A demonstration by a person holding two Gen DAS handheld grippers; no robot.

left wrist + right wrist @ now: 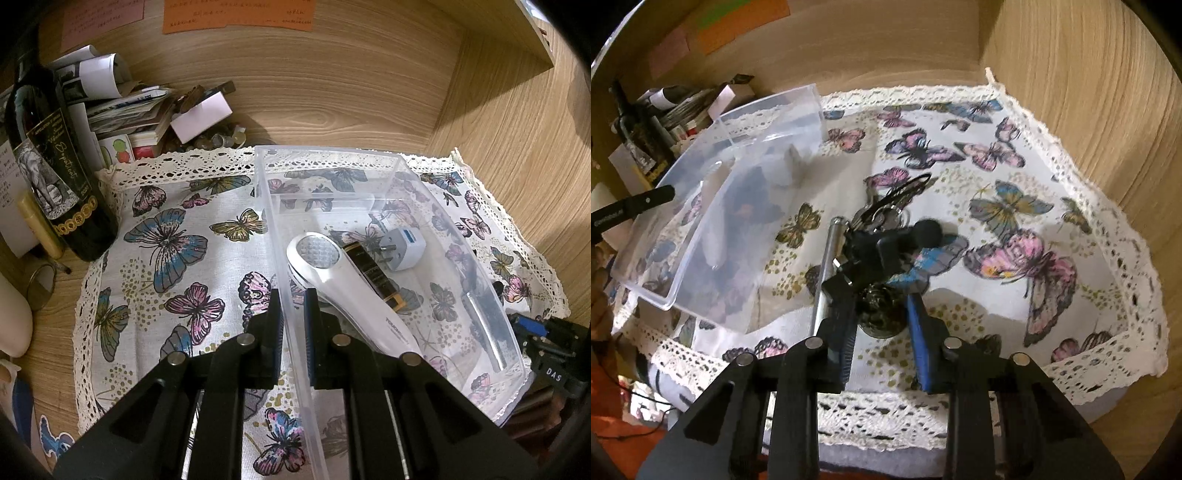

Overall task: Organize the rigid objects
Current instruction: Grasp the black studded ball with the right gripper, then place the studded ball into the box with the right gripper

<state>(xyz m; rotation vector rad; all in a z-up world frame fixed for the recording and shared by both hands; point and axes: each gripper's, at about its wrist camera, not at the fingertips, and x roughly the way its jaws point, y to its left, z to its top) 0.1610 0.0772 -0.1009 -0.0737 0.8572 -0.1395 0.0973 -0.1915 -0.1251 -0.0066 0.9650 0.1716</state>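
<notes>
- The left gripper (293, 325) straddles the near-left wall of the clear plastic bin (388, 162); one blue-padded finger stands outside the wall, the other inside, and the jaws are closed on that wall.
- Inside the bin lies a white handheld device (347, 291) with a textured metal head, its handle pointing toward the near side — just right of the inner finger, and whether they touch is unclear.
- A dark tube with a gold band (373, 273) lies against the right side of the device.
- A white plug adapter (404, 249) sits just beyond the tube, farther in the bin, prongs toward the left.
- The bin stands on a butterfly-print cloth (173, 251) with a lace edge; a dark wine bottle (55, 177) and a heap of papers (122, 99) stand to the far left of it.
- In the right wrist view, the right gripper (881, 317) has its jaws parted around a key bunch (882, 240) — dark fobs, rings and keys lying on the cloth.
- The bunch lies between and just beyond the fingertips, and a dark round piece sits in the gap between the fingers; I cannot tell whether the pads press it.
- A slim silver rod (827, 266) lies along the outer side of the left finger, touching the bunch at its far end.
- The bin lies to the left of the bunch, apart from it.
</notes>
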